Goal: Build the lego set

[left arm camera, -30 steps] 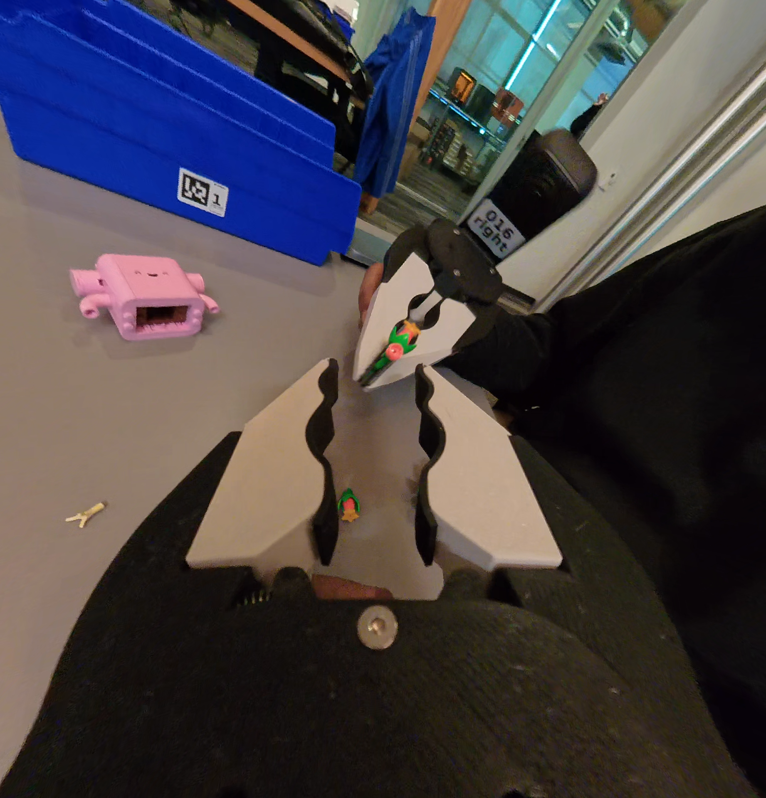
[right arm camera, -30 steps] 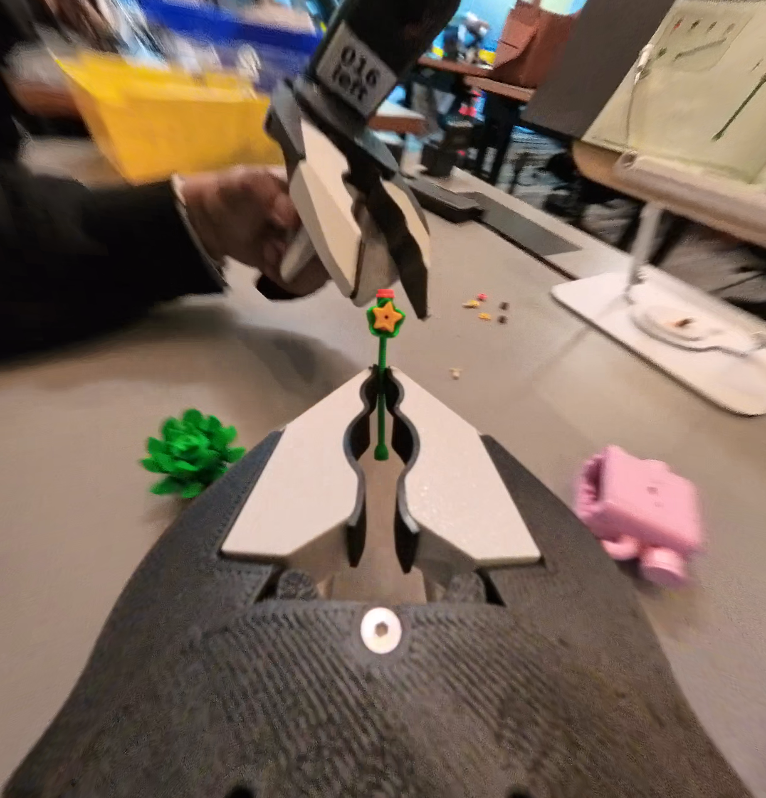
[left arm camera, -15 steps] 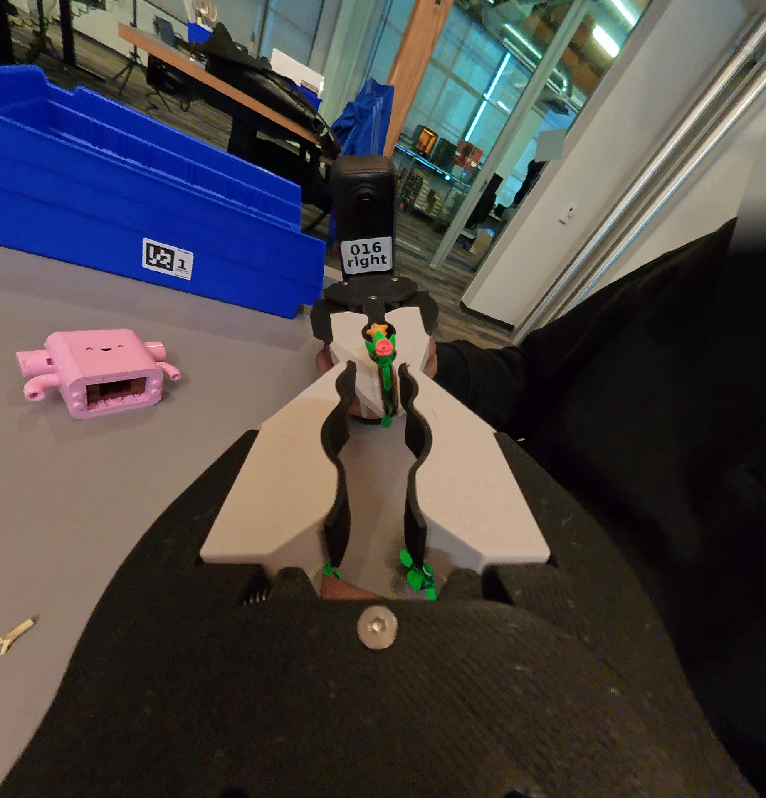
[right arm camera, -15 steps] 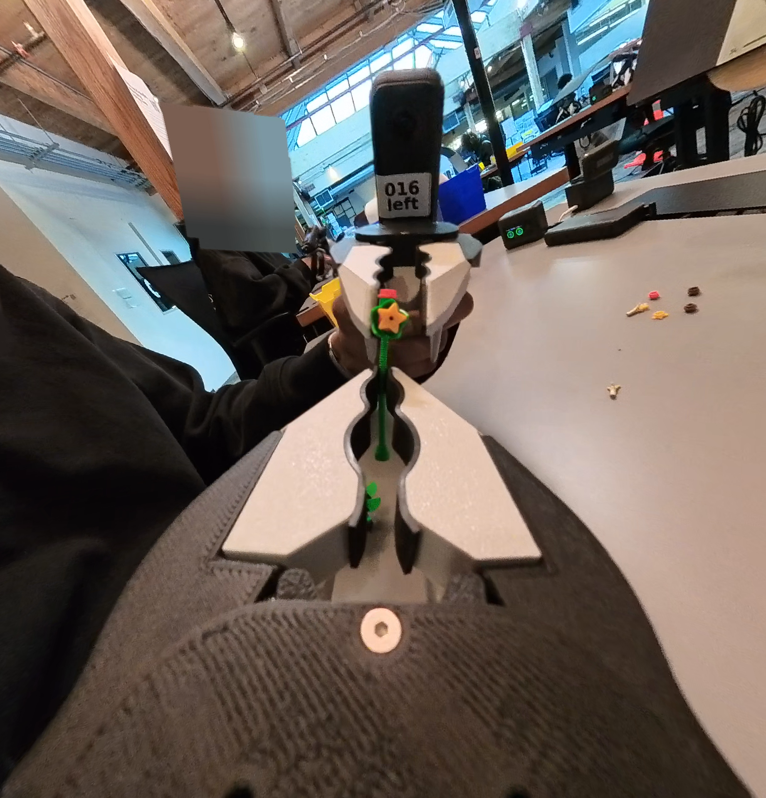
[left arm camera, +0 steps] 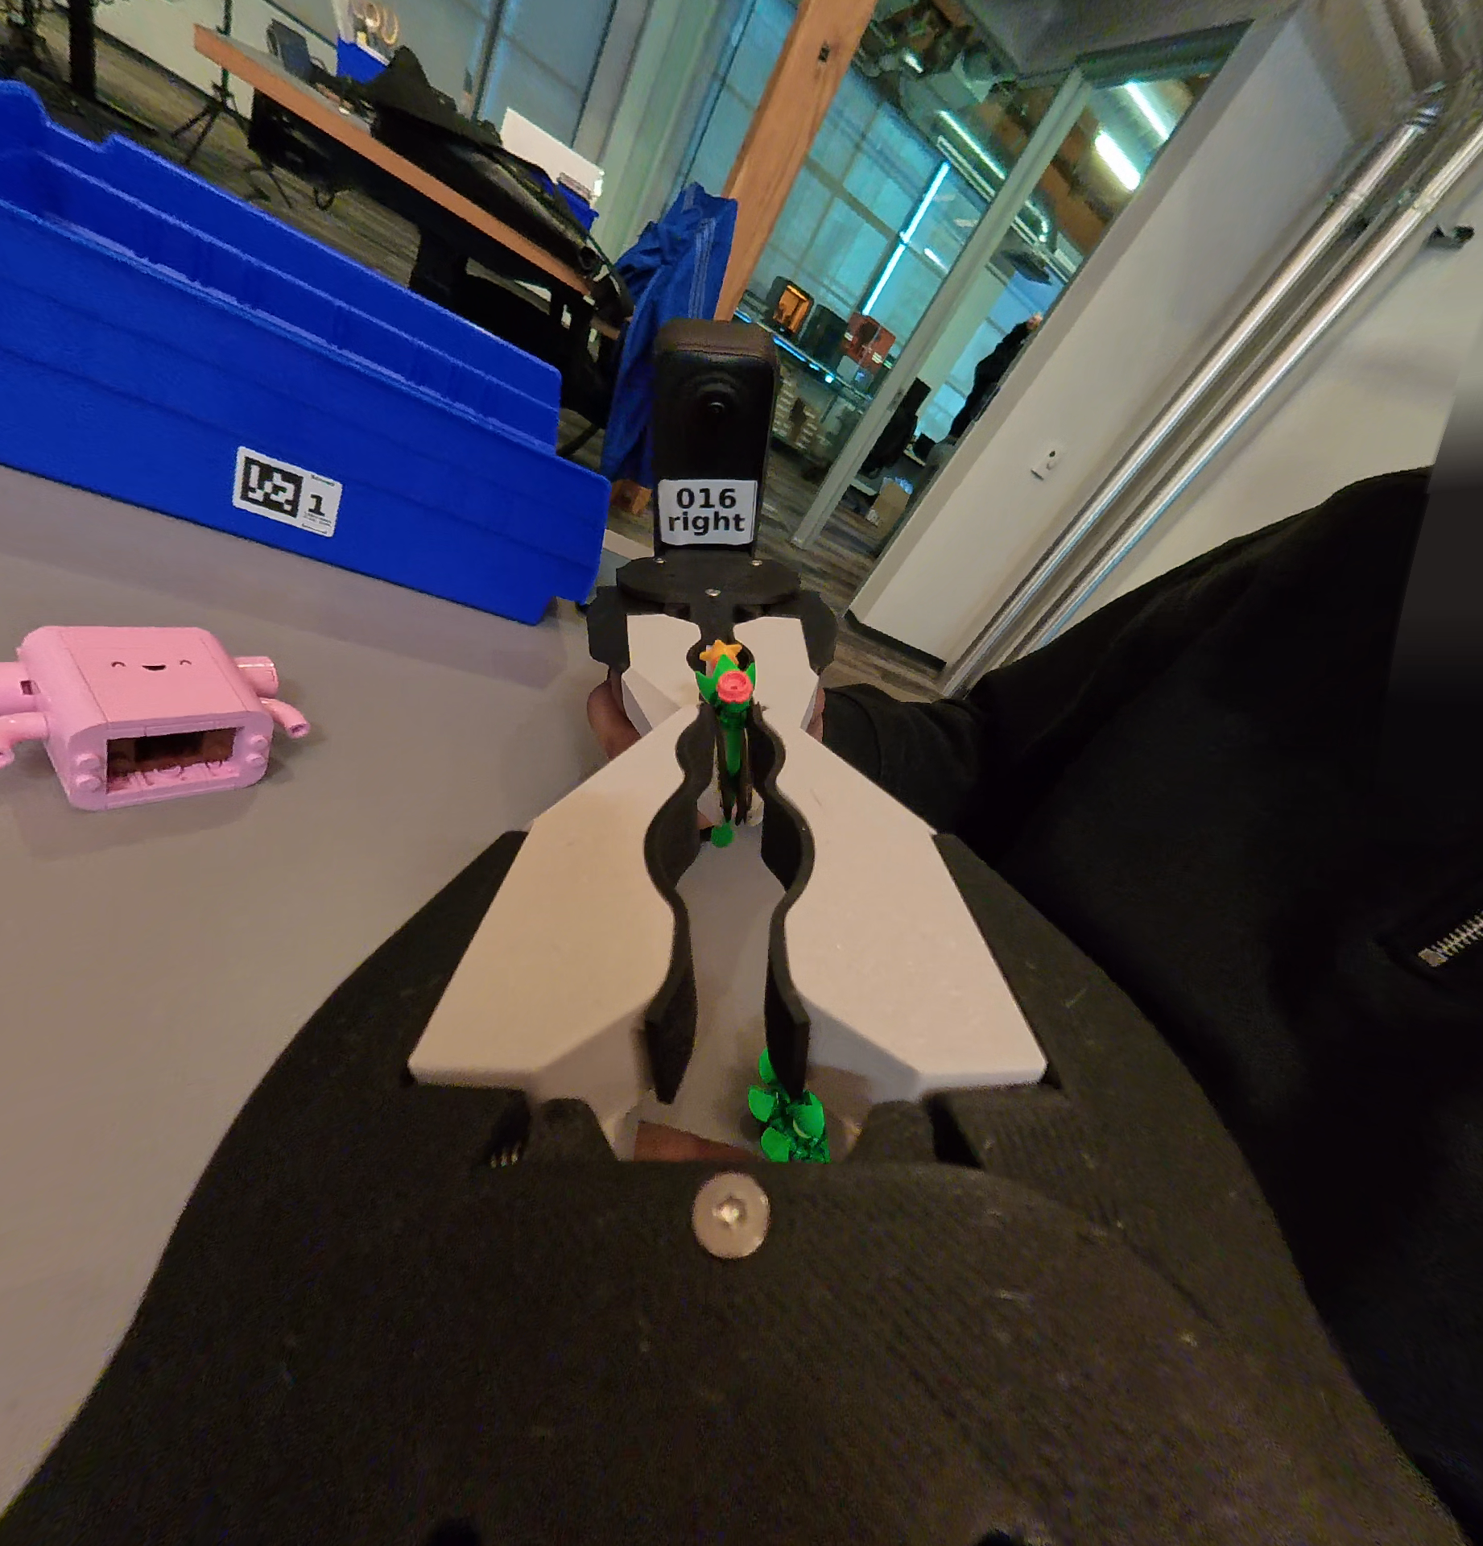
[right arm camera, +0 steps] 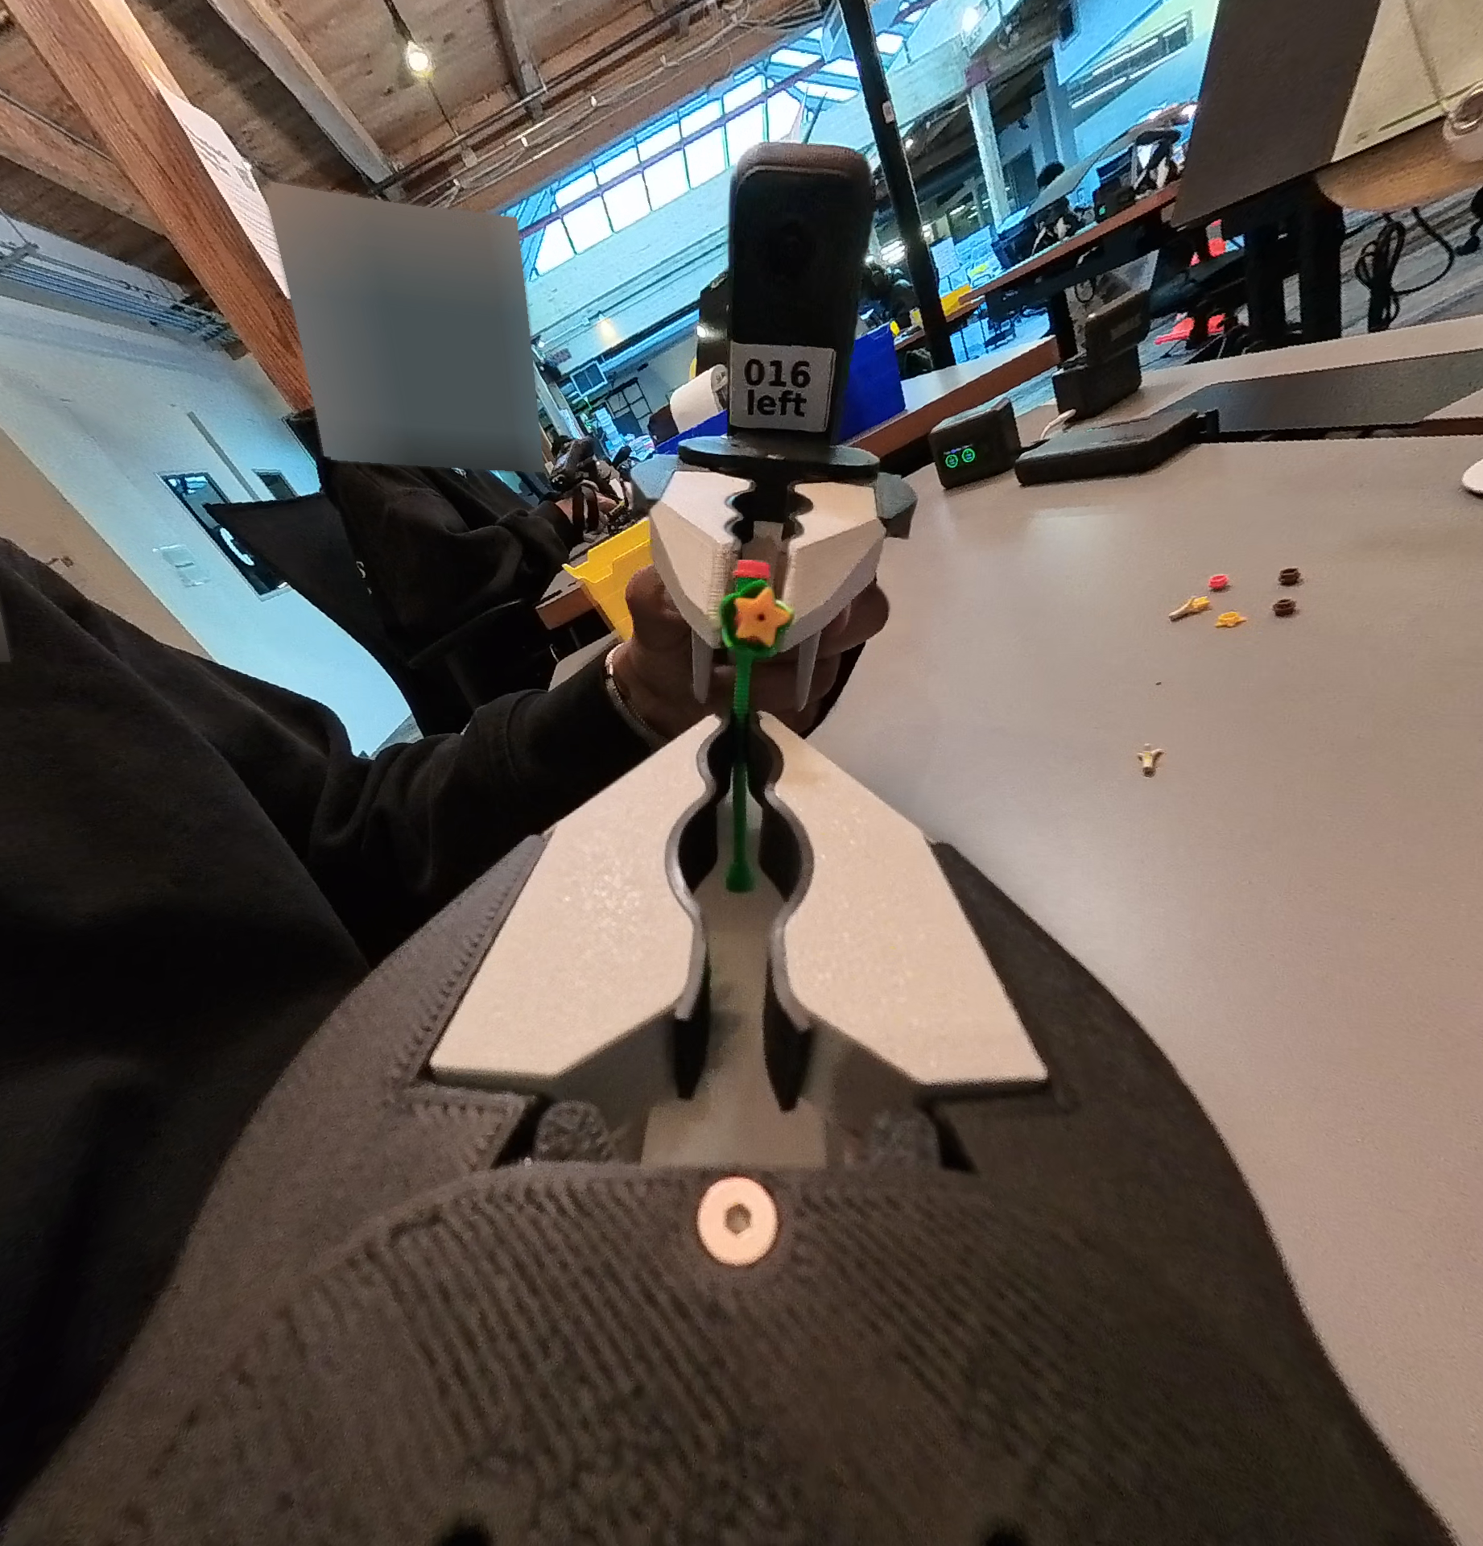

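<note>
My right gripper (right arm camera: 742, 728) is shut on the thin green stem of a lego flower (right arm camera: 755, 619), which has a yellow star on one face and a pink round piece (left arm camera: 734, 686) on the other. My left gripper (left arm camera: 726, 728) faces it head-on above the grey table. Its jaws stand a little apart, one on each side of the flower's head, as the right wrist view shows (right arm camera: 755, 678). The right gripper (left arm camera: 726, 711) shows straight ahead in the left wrist view. A pink lego box figure (left arm camera: 144, 711) lies on the table to the left. A green leafy piece (left arm camera: 784, 1121) lies below my left gripper.
Blue stacked bins (left arm camera: 219, 335) stand at the back left of the table. Several small loose pieces (right arm camera: 1223, 602) and one pale bit (right arm camera: 1148, 757) lie on the table to the right. Black devices (right arm camera: 972, 452) sit farther back. A person's black sleeve (left arm camera: 1140, 836) fills the right side. The grippers are tip to tip, or close to it.
Both grippers have swung up from pointing down at the table to facing each other level. My left gripper's jaws have narrowed and come closer around the flower's head.
</note>
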{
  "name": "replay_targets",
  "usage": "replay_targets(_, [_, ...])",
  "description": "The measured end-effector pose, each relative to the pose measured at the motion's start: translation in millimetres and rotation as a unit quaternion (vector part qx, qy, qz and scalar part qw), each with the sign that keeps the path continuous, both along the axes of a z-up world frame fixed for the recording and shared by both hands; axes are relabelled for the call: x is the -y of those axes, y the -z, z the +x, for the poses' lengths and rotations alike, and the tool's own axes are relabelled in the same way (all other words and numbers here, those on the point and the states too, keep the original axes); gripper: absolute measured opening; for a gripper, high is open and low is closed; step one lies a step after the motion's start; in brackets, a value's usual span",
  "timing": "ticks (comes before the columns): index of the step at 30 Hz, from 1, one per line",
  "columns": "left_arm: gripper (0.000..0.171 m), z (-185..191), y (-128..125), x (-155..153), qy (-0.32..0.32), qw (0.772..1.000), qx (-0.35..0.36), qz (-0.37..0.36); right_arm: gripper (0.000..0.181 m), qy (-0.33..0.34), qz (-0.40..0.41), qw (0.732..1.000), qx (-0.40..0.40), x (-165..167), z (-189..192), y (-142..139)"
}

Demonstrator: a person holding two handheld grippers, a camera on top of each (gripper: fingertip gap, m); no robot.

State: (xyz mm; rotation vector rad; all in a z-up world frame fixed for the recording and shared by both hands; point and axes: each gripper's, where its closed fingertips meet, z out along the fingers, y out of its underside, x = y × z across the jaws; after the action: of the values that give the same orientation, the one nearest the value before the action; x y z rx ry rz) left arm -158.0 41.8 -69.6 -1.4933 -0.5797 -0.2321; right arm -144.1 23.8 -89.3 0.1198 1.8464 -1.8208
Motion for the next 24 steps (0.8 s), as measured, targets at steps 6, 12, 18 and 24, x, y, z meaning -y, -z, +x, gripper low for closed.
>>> replay_targets(6, [0.004,-4,0,4,-0.013,1.0,0.006,0.002,0.001,0.019,-0.006,1.0,-0.003,-1,-6,-1])
replay_targets(12, [0.004,-21,0,29,-0.085,0.996,-0.001,-0.003,0.026,0.077,0.032,0.995,-0.063,-4,-26,11])
replay_targets(18, [0.004,-47,15,76,-0.215,0.975,0.001,-0.062,0.023,0.049,0.18,0.949,-0.253,12,1,63])
replay_targets(24, [0.004,-51,17,80,-0.229,0.971,0.007,-0.063,0.024,0.006,0.256,0.915,-0.311,21,23,95])
